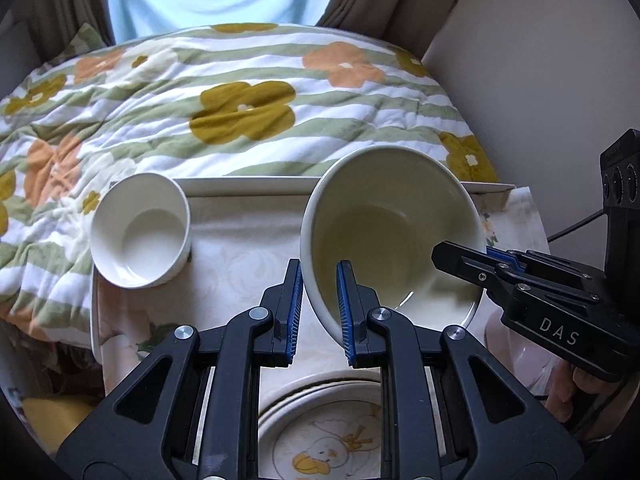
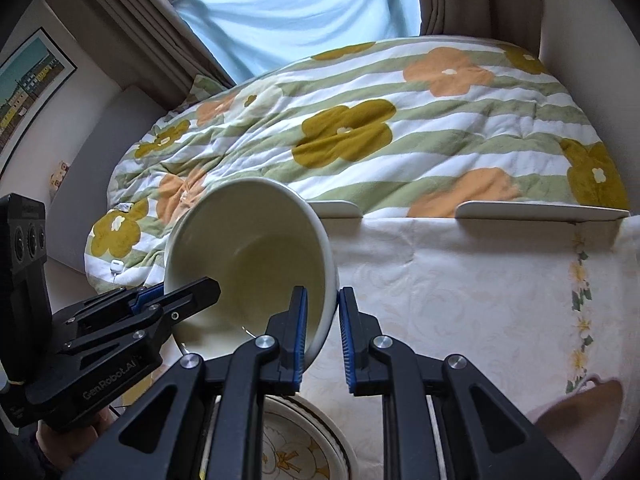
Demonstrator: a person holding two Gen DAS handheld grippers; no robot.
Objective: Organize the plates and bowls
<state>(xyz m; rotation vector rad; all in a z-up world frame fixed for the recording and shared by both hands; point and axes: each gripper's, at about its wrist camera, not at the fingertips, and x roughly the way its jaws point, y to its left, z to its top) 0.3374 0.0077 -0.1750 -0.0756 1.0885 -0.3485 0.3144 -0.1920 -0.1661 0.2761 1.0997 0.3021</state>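
Nearest us, the duck plate (image 1: 332, 448) lies flat on the bench. Just above it, we hold the large bowl (image 1: 394, 240) tilted, left claw (image 1: 318, 312) and right claw (image 2: 323, 340) each clamped on opposite rim walls to share its weight. Farther off, the small bowl (image 1: 140, 230) waits.

Large bowl (image 1: 394, 236): glazed ceramic, cream, glossy and smooth; small bowl (image 1: 140, 230): same glaze, whiter; plate (image 1: 320, 436): glazed, printed duck motif; hand-held gripper (image 1: 318, 312): matt black plastic, ribbed blue pads, bright metal pivot pins; bed quilt (image 1: 240, 112): soft quilted cloth, matt; bench cloth (image 2: 460, 280): embossed, faint sheen.
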